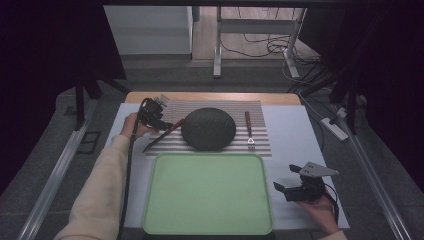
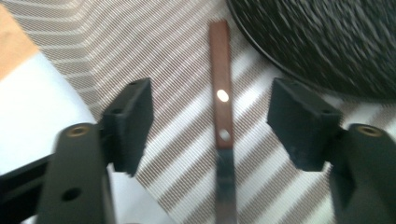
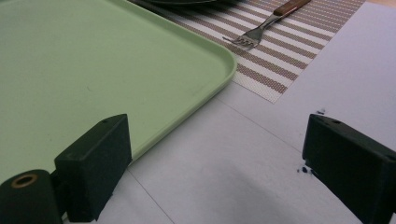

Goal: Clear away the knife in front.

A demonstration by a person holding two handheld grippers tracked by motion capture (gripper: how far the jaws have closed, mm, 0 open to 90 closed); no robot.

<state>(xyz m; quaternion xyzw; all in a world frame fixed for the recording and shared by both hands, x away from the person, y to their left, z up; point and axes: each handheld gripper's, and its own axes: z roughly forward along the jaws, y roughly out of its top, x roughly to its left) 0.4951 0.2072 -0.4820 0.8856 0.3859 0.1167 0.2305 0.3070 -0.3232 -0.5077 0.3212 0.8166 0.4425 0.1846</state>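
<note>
Wood-handled knife flat on striped mat, beside dark plate.

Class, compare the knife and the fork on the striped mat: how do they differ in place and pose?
The knife lies left of the dark plate; the fork lies right of it. The knife is slanted across the mat; the fork lies nearly straight. The knife sits between the left tool's open jaws; the fork lies alone. Both have brown handles.

Knife blade tip cut off — plate blurred.
</note>
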